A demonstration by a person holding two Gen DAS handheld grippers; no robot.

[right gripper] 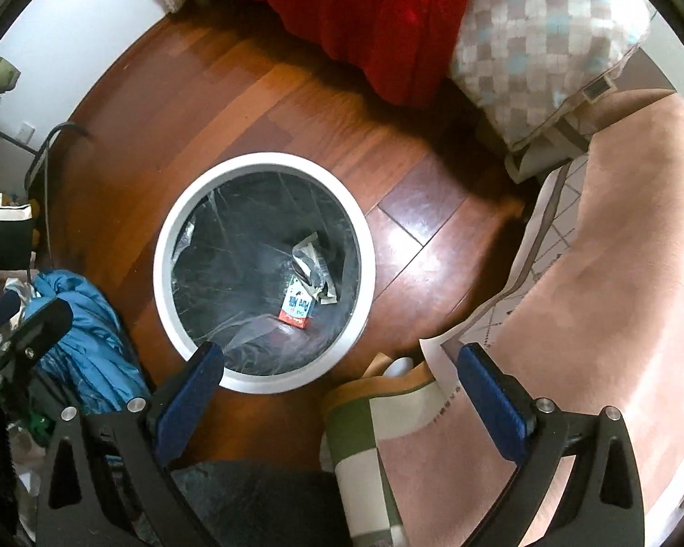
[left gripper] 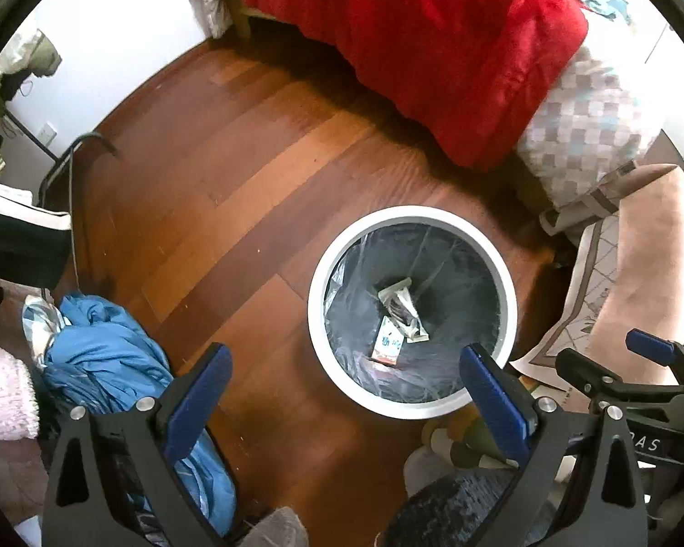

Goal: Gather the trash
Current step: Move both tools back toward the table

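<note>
With both the left gripper and right gripper spread and empty above the round white plastic-lined bin, we judge our best move is scanning the wooden floor around that bin for remaining trash.

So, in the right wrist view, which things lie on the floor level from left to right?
Blue fabric bundle → white trash bin holding a milk carton → pink rug.

red blanket cut off above
</note>
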